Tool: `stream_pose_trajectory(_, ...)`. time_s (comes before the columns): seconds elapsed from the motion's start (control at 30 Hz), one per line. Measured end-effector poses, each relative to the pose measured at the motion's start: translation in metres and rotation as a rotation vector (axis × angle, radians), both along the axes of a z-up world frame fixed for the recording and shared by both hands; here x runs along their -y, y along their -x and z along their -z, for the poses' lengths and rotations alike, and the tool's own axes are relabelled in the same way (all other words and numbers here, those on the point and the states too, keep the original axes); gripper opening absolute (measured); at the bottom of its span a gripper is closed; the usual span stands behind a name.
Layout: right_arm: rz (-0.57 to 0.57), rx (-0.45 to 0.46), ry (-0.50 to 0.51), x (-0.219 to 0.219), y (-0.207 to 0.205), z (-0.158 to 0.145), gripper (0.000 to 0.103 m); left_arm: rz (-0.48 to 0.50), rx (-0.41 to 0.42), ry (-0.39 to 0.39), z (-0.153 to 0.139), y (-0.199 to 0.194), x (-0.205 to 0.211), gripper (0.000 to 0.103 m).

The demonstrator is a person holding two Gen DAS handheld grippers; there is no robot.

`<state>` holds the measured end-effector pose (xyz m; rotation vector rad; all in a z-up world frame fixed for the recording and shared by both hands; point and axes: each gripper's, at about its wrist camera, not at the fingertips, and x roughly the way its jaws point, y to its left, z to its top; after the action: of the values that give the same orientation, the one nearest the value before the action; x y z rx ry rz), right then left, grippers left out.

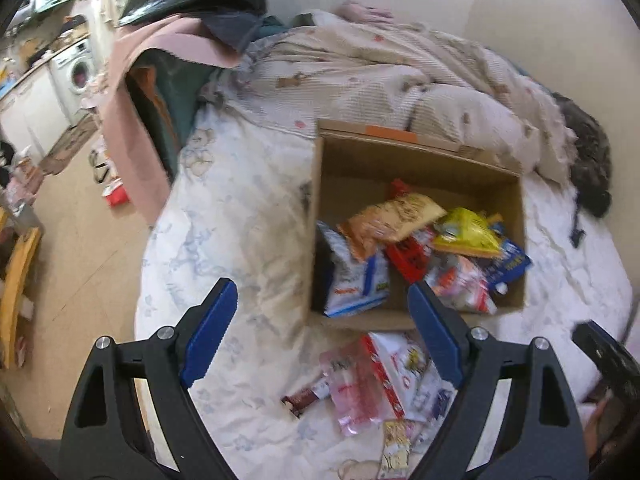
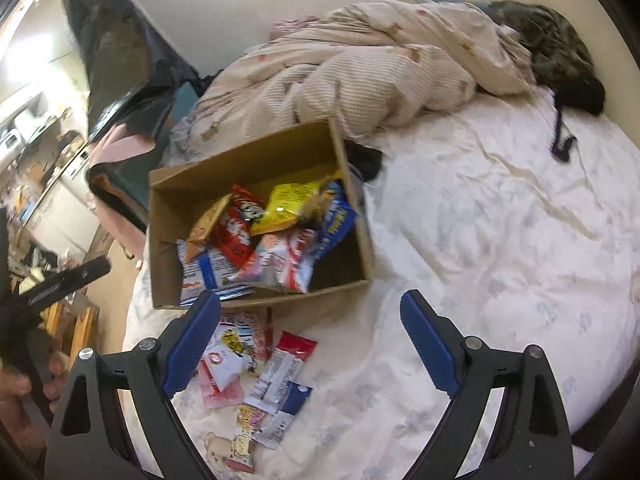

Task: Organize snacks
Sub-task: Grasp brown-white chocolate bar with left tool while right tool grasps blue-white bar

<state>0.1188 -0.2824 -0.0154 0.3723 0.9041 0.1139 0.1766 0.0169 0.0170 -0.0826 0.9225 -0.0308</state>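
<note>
Left wrist view: the left tool (image 1: 322, 330) tips down over the bed (image 1: 240, 240). Its blue fingers (image 1: 208, 332) stand wide apart with nothing between them. The cardboard box (image 1: 404, 320) sits just ahead of the tool, with its near wall between the fingertips. Snack bags (image 1: 400, 216) fill the box. The words on them are too blurry to read. More loose snack packs (image 1: 372, 380) lie on the bed, under the tool and toward its right finger.

In the right wrist view, the right tool (image 2: 310, 326) also tips down. It is open and holds nothing. The box (image 2: 360, 216) is ahead and to the left. The loose packs (image 2: 276, 368) lie just inside the left finger. The writing there is blurry too.
</note>
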Motion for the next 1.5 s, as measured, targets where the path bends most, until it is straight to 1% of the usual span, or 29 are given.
stream_pose_trajectory(0.1, 0.000, -0.080, -0.039, 0.004, -0.003, 0.014, 0.093, 0.033, 0.029, -0.032, 0.003, 0.014, 0.006, 0.085)
stream_pose_trajectory(0.17, -0.010, -0.157, -0.120, 0.006, -0.008, 0.029, 0.093, 0.061, 0.043, -0.034, 0.010, 0.022, 0.010, 0.085)
stream_pose_trajectory(0.23, -0.027, -0.240, -0.185, 0.004, -0.012, 0.047, 0.093, 0.058, 0.025, -0.026, 0.015, 0.025, 0.010, 0.085)
stream_pose_trajectory(0.3, -0.054, -0.319, -0.196, -0.003, -0.015, 0.063, 0.093, 0.062, -0.013, -0.020, 0.018, 0.024, 0.010, 0.085)
stream_pose_trajectory(0.33, -0.069, -0.361, -0.195, -0.008, -0.015, 0.071, 0.093, 0.071, -0.027, -0.031, 0.019, 0.024, 0.010, 0.085)
stream_pose_trajectory(0.37, -0.079, -0.391, -0.203, -0.013, -0.014, 0.079, 0.090, 0.081, -0.038, -0.054, 0.021, 0.023, 0.011, 0.085)
stream_pose_trajectory(0.4, -0.080, -0.417, -0.224, -0.017, -0.012, 0.088, 0.084, 0.083, -0.042, -0.070, 0.023, 0.022, 0.012, 0.085)
stream_pose_trajectory(0.43, -0.075, -0.436, -0.240, -0.020, -0.012, 0.094, 0.069, 0.079, -0.045, -0.070, 0.024, 0.022, 0.011, 0.085)
stream_pose_trajectory(0.47, -0.078, -0.468, -0.266, -0.024, -0.012, 0.103, 0.060, 0.076, -0.048, -0.052, 0.025, 0.021, 0.009, 0.085)
stream_pose_trajectory(0.5, -0.093, -0.500, -0.285, -0.030, -0.014, 0.111, 0.057, 0.075, -0.059, -0.040, 0.026, 0.021, 0.008, 0.085)
stream_pose_trajectory(0.57, -0.114, -0.527, -0.276, -0.041, -0.016, 0.118, 0.042, 0.081, -0.093, -0.039, 0.031, 0.018, 0.009, 0.085)
stream_pose_trajectory(0.63, -0.135, -0.560, -0.217, -0.054, -0.016, 0.124, 0.041, 0.086, -0.121, -0.058, 0.037, 0.018, 0.009, 0.085)
stream_pose_trajectory(0.77, -0.178, -0.641, -0.153, -0.074, -0.015, 0.143, 0.041, 0.053, -0.194, -0.104, 0.054, 0.015, 0.000, 0.085)
stream_pose_trajectory(0.83, -0.186, -0.641, -0.101, -0.080, -0.014, 0.146, 0.041, 0.019, -0.239, -0.117, 0.068, 0.010, -0.011, 0.085)
stream_pose_trajectory(0.87, -0.195, -0.638, -0.081, -0.082, -0.015, 0.147, 0.038, 0.003, -0.262, -0.123, 0.075, 0.008, -0.016, 0.085)
stream_pose_trajectory(0.9, -0.205, -0.636, -0.065, -0.083, -0.015, 0.148, 0.035, -0.008, -0.293, -0.134, 0.083, 0.003, -0.021, 0.085)
stream_pose_trajectory(0.93, -0.214, -0.634, -0.057, -0.085, -0.014, 0.148, 0.028, -0.010, -0.319, -0.142, 0.091, 0.000, -0.024, 0.085)
stream_pose_trajectory(0.97, -0.219, -0.629, -0.051, -0.084, -0.013, 0.148, 0.023, -0.004, -0.359, -0.152, 0.101, -0.004, -0.026, 0.085)
stream_pose_trajectory(1.0, -0.218, -0.617, -0.049, -0.082, -0.011, 0.146, 0.023, 0.014, -0.404, -0.151, 0.112, -0.008, -0.027, 0.085)
stream_pose_trajectory(1.03, -0.215, -0.603, -0.051, -0.080, -0.011, 0.143, 0.020, 0.039, -0.455, -0.143, 0.124, -0.012, -0.026, 0.085)
stream_pose_trajectory(1.07, -0.212, -0.590, -0.057, -0.078, -0.012, 0.140, 0.018, 0.054, -0.479, -0.143, 0.131, -0.013, -0.026, 0.081)
stream_pose_trajectory(1.1, -0.208, -0.566, -0.071, -0.073, -0.011, 0.133, 0.018, 0.068, -0.491, -0.153, 0.137, -0.014, -0.024, 0.074)
stream_pose_trajectory(1.17, -0.201, -0.523, -0.092, -0.066, -0.008, 0.122, 0.017, 0.106, -0.520, -0.196, 0.150, -0.015, -0.018, 0.062)
stream_pose_trajectory(1.2, -0.196, -0.497, -0.104, -0.063, -0.007, 0.115, 0.017, 0.127, -0.538, -0.200, 0.155, -0.013, -0.015, 0.055)
stream_pose_trajectory(1.23, -0.190, -0.473, -0.114, -0.059, -0.007, 0.108, 0.017, 0.152, -0.557, -0.194, 0.159, -0.012, -0.012, 0.052)
stream_pose_trajectory(1.3, -0.188, -0.437, -0.130, -0.054, -0.008, 0.096, 0.017, 0.199, -0.562, -0.189, 0.160, -0.009, -0.005, 0.051)
stream_pose_trajectory(1.37, -0.181, -0.408, -0.150, -0.047, -0.011, 0.088, 0.017, 0.260, -0.552, -0.221, 0.162, -0.006, 0.007, 0.051)
stream_pose_trajectory(1.43, -0.177, -0.390, -0.167, -0.044, -0.012, 0.083, 0.017, 0.299, -0.559, -0.236, 0.167, -0.002, 0.017, 0.051)
stream_pose_trajectory(1.5, -0.177, -0.382, -0.176, -0.043, -0.013, 0.082, 0.017, 0.327, -0.572, -0.272, 0.176, 0.000, 0.025, 0.051)
